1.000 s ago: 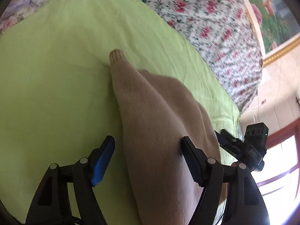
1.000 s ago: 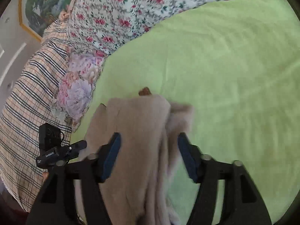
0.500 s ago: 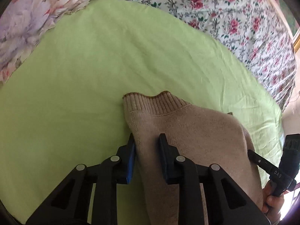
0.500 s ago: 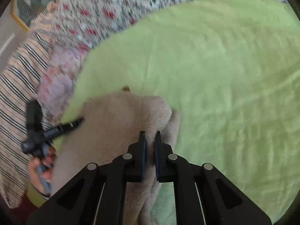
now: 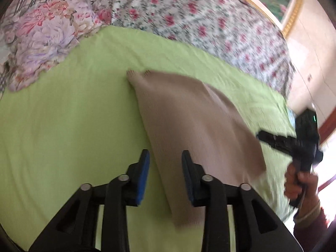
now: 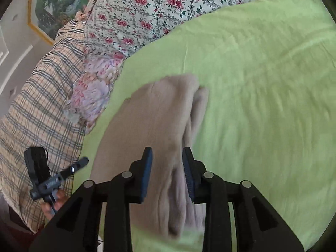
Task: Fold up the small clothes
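Note:
A beige knit sweater [image 5: 189, 121] lies folded on the green sheet [image 5: 63, 126], its ribbed end pointing away. My left gripper [image 5: 166, 159] hovers over the sweater's left edge. Its jaws are opening, with the cloth under the gap and not pinched. In the right wrist view the sweater [image 6: 151, 121] shows a thick folded edge on its right side. My right gripper [image 6: 167, 157] straddles that fold, jaws opening, pads off the cloth. Each view also shows the other hand-held gripper: the right gripper [image 5: 294, 140] and the left gripper [image 6: 52, 178].
A floral quilt [image 5: 199, 21] and a pink-flowered pillow [image 5: 42, 42] border the far side of the sheet. A plaid blanket [image 6: 37, 105] lies at the left. A framed painting [image 6: 54, 6] hangs on the wall. A hand [image 5: 298, 180] holds the right gripper near the bed's edge.
Both grippers closed on the sweater half a second ago and have now parted their jaws. Both have drawn back, and the sweater lies flatter on the sheet.

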A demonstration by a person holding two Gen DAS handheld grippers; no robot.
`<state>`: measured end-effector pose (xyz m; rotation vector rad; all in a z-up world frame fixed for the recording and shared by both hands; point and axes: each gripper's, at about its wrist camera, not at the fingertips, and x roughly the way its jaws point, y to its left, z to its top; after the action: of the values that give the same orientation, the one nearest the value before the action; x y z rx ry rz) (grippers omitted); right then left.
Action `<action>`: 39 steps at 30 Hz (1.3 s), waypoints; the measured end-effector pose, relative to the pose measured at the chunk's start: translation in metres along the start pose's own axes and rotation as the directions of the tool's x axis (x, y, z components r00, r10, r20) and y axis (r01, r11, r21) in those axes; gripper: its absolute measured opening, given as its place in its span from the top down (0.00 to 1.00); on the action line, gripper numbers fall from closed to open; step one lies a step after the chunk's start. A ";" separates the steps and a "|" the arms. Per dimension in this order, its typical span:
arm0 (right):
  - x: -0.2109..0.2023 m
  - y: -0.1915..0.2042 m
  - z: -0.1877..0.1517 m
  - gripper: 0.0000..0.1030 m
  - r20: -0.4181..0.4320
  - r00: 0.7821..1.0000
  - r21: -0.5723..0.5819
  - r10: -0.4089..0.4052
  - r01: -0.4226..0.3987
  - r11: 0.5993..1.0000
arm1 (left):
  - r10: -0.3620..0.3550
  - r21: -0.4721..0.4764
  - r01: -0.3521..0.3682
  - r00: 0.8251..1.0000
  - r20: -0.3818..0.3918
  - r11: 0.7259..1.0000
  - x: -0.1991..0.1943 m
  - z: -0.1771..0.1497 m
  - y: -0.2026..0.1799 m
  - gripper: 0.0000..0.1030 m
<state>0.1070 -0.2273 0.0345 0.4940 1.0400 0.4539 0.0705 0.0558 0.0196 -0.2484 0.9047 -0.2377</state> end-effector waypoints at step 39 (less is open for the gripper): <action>0.022 -0.004 -0.055 0.95 -0.080 0.970 -0.126 -0.231 0.220 0.967 | 0.167 -0.068 -0.176 0.979 -0.119 0.982 0.025 -0.087 -0.027 0.94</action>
<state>0.0680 -0.2083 -0.0059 0.2474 1.1393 0.3345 0.0132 0.0130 -0.0418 -0.2295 1.0433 -0.0566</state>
